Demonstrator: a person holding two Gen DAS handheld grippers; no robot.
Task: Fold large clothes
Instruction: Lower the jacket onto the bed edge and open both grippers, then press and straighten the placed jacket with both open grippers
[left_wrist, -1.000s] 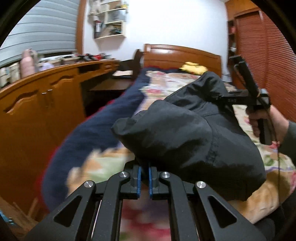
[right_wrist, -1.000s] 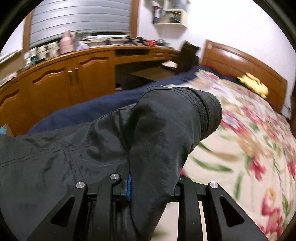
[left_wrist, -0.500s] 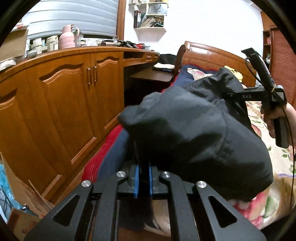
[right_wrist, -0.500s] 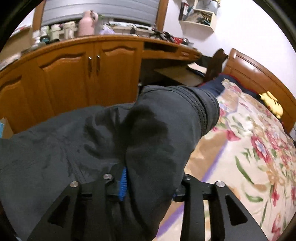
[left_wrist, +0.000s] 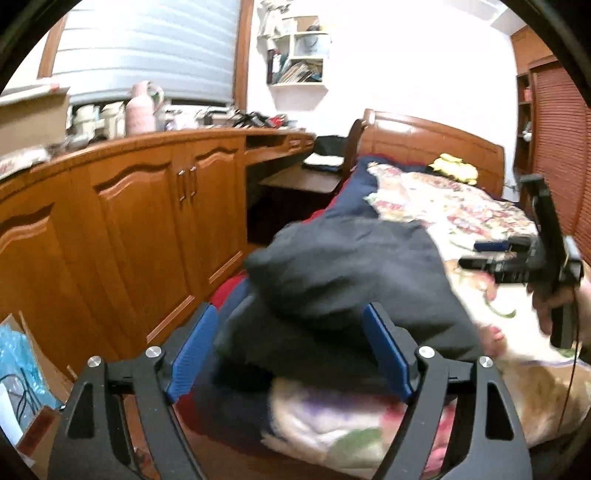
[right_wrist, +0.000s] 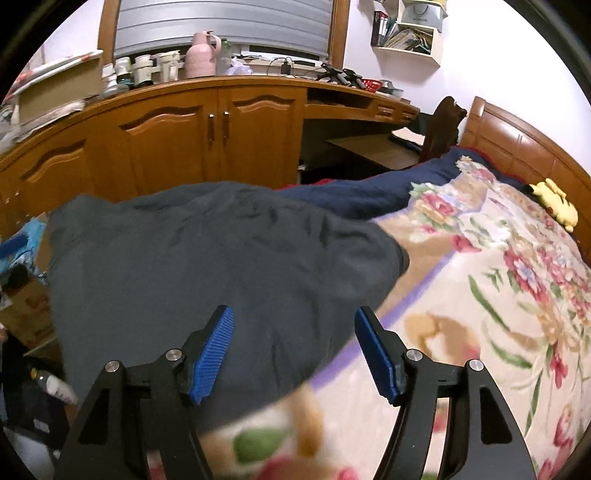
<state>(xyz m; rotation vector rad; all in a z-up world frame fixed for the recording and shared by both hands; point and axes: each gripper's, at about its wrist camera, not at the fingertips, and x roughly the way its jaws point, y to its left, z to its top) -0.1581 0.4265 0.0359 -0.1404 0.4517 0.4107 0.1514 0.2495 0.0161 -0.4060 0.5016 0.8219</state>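
Note:
A large dark grey garment lies bunched on the near corner of the bed with the floral blanket; in the right wrist view it lies spread toward the bed's left edge. My left gripper is open and empty, its blue pads on either side of the garment's near edge. My right gripper is open and empty just above the garment's edge; it also shows in the left wrist view, held by a hand at the right.
Wooden cabinets with a cluttered top run along the left. A desk and chair stand by the wooden headboard. A yellow plush toy lies near the headboard. Boxes and a bottle sit on the floor at left.
Both grippers were shut on the garment and held it up; now both are open and the garment lies dropped on the bed. The right gripper has moved away to the right.

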